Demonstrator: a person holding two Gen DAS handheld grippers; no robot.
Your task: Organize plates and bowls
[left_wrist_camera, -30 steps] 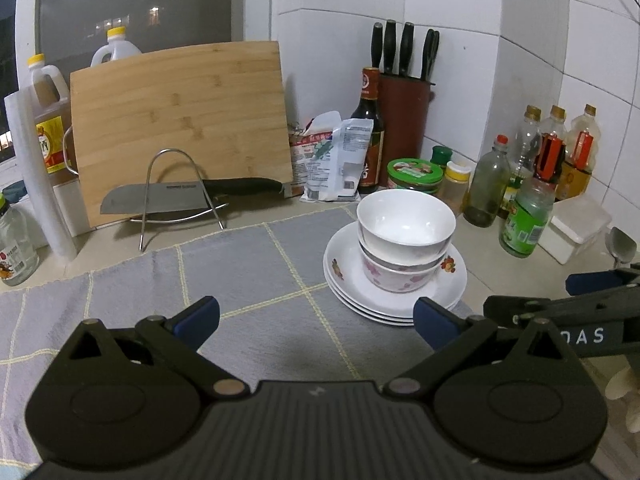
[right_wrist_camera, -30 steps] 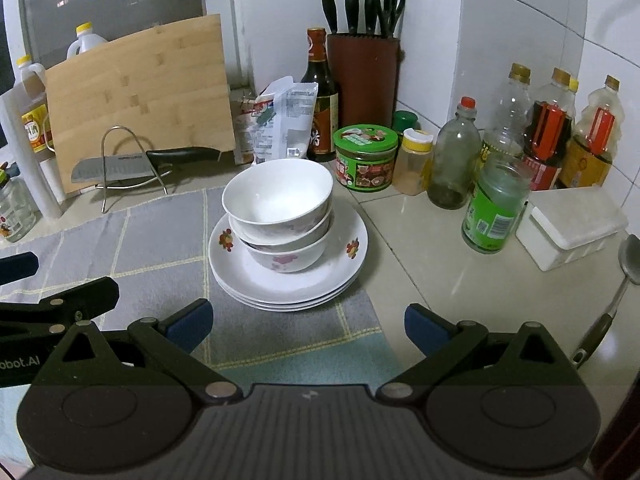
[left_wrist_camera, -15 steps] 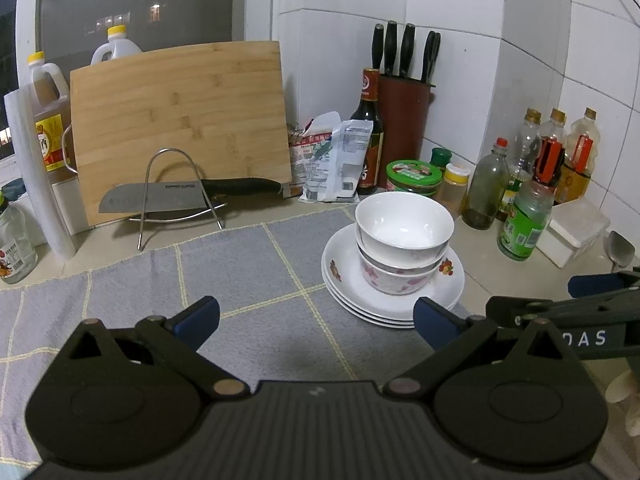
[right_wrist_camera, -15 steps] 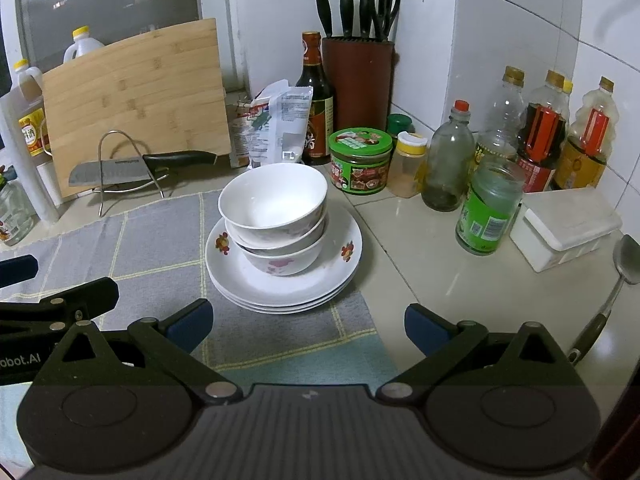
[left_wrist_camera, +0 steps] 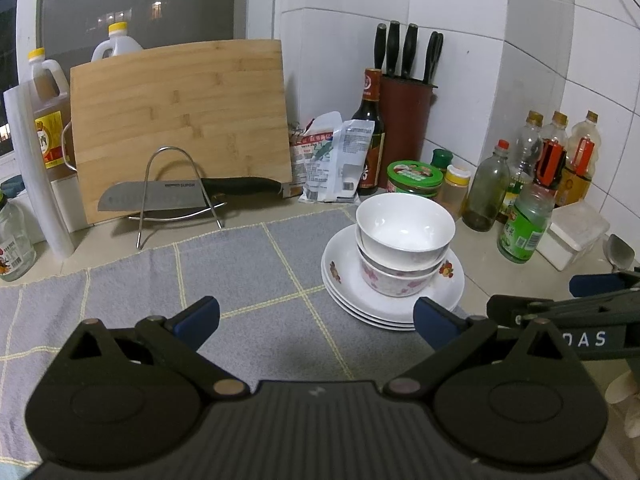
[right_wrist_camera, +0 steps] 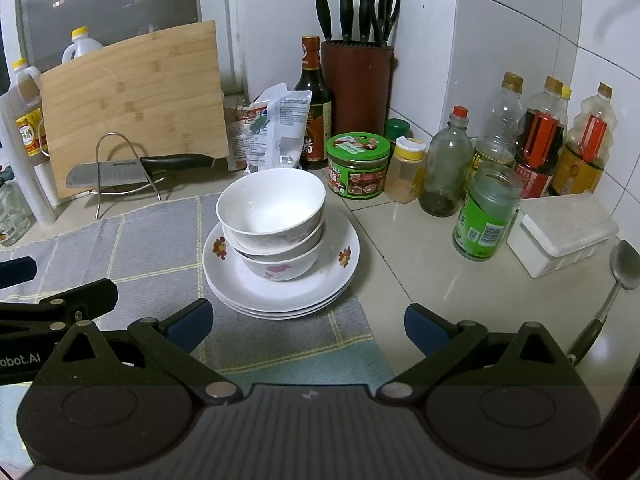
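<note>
White china, left wrist view: three bowls (left_wrist_camera: 404, 248) nested on a pile of plates (left_wrist_camera: 352, 292), at the right end of the grey cloth (left_wrist_camera: 240, 276) on the surface.
Left tongs (left_wrist_camera: 316, 314): spread wide, empty, short of the pile and a little left of it.
Right tongs, same view: seen side-on at the right edge, near the plate rims but apart.
Open room, left: bare cloth ahead; knife (left_wrist_camera: 188, 194) on its wire stand well behind.
Right wrist view, pile: bowls (right_wrist_camera: 272, 220) lean slightly toward the left; plates (right_wrist_camera: 280, 284) sit half on the cloth edge.
Right tongs (right_wrist_camera: 306, 322): spread wide, nothing between them, pile just ahead.
Step in hand, my guess: everything looks stacked already, so pulling clear or a final nudge.
Doing it well: move slowly, avoid clipping the top bowl's rim.
Edges, right: green jar (right_wrist_camera: 486, 216), white box (right_wrist_camera: 560, 236) and ladle (right_wrist_camera: 616, 276) crowd that side; tiled surface between stays free.
</note>
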